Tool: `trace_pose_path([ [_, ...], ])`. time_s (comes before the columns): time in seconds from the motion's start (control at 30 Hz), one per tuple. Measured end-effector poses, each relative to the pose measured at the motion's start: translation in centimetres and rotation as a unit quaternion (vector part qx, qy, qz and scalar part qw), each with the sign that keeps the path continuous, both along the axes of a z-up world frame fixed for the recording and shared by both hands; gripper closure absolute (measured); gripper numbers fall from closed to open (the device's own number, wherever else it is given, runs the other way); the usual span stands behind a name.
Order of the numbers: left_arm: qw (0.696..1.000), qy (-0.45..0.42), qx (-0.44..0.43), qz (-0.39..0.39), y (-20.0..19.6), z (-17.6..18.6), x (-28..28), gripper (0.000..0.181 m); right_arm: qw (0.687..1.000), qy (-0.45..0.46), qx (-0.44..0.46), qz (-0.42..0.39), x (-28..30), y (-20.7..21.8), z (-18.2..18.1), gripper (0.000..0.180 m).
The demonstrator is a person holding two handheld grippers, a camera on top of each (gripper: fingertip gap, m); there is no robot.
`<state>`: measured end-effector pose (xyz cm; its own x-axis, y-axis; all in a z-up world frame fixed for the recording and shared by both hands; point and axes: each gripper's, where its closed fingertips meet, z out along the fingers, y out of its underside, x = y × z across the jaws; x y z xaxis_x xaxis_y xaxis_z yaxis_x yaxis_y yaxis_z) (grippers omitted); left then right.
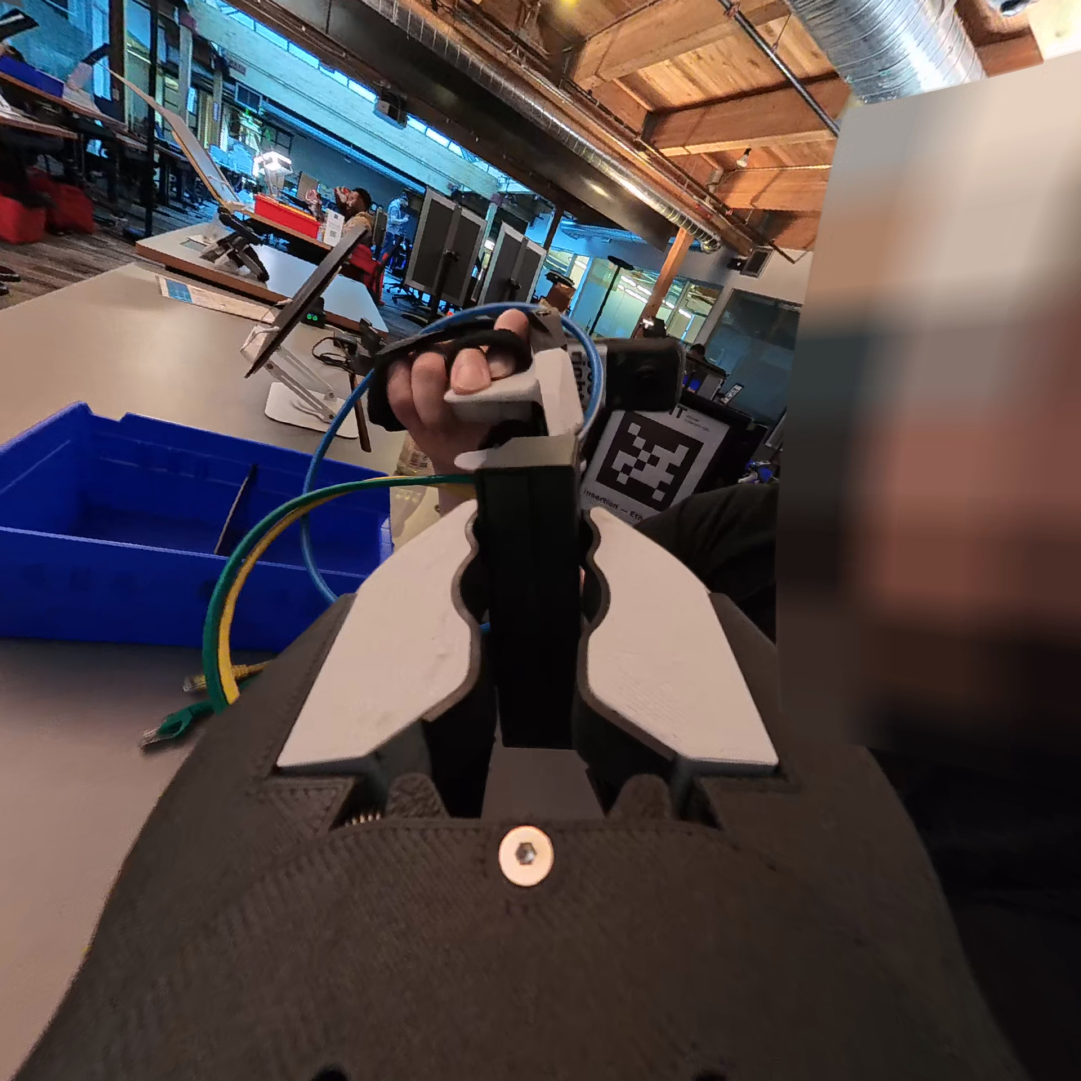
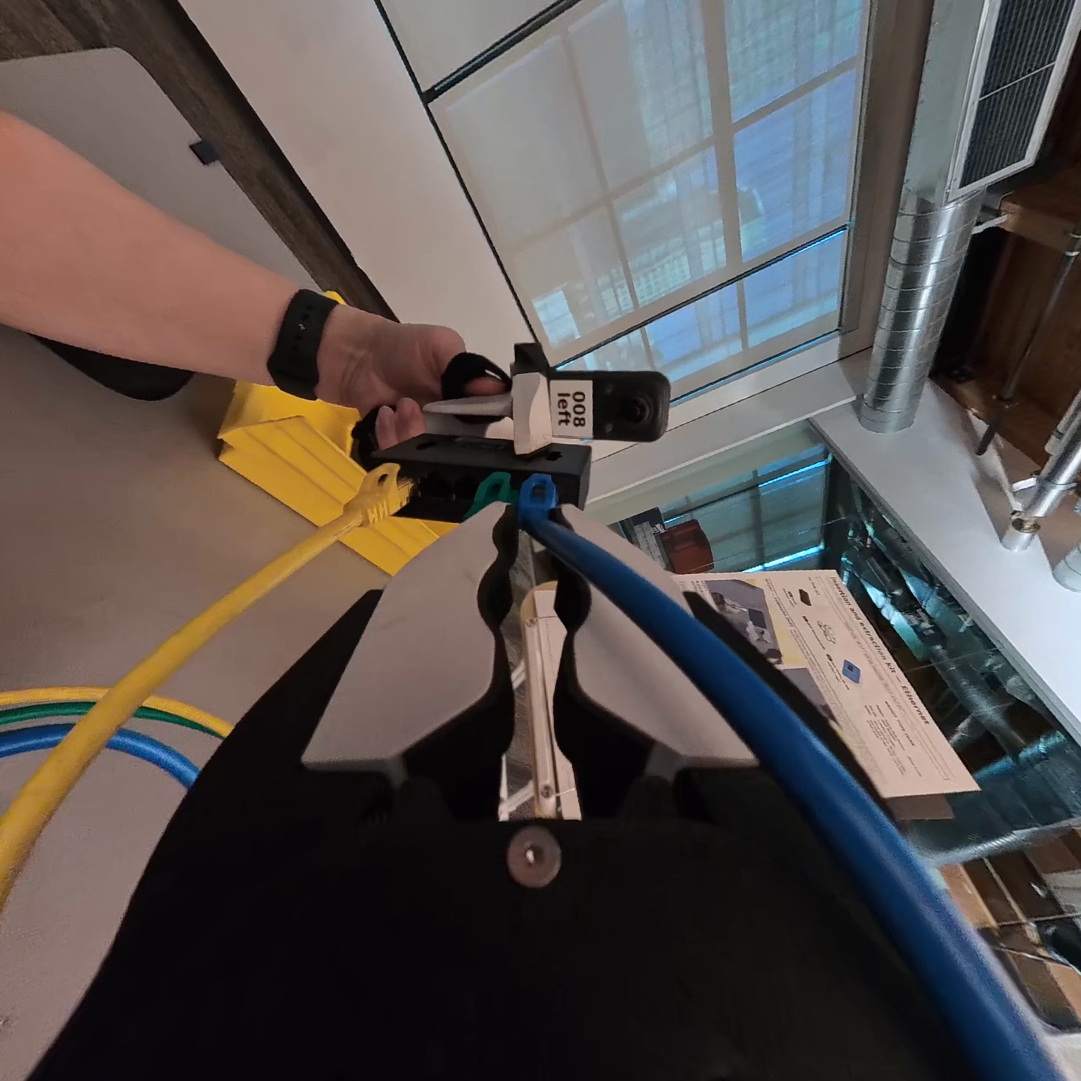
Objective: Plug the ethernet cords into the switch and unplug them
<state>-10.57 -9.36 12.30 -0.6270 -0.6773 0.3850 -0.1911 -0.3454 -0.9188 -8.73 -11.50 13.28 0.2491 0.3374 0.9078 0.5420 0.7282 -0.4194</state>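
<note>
The left tool point(image 1: 529, 520) pinches the flat black rectangular switch point(image 1: 529, 608) edge-on between its grey fingers, lifted off the pale grey surface point(image 1: 88, 362). In the right wrist view the switch shows at 12 o'clock with three cords plugged in: a yellow ethernet cord point(image 2: 175, 637) running to 8 o'clock, a green-booted plug point(image 2: 490, 490) in the middle, and a thick blue ethernet cord point(image 2: 731, 690) running to 5 o'clock. The right tool point(image 2: 529, 526) has its fingertips pressed almost together right at the blue plug; whether they pinch it I cannot tell. A blue plastic bin point(image 1: 146, 526) sits at 9 o'clock in the left view.
</note>
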Motion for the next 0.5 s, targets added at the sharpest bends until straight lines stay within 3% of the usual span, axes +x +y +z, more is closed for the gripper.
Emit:
trace_pose_path([
  [0.03,1.0,0.0,0.002,-0.006,-0.2,-0.1,0.0,0.153,1.0,0.0,-0.006,0.005,0.0,-0.1,-0.1,0.167],
  [0.37,1.0,0.012,0.014,0.023,0.2,-0.1,0.1,0.153,1.0,0.004,-0.016,0.002,0.0,0.5,-0.4,0.167],
  [0.5,0.999,0.013,-0.001,0.045,-0.1,1.3,0.2,0.153,0.998,0.048,-0.008,0.026,0.3,0.2,0.9,0.168],
])
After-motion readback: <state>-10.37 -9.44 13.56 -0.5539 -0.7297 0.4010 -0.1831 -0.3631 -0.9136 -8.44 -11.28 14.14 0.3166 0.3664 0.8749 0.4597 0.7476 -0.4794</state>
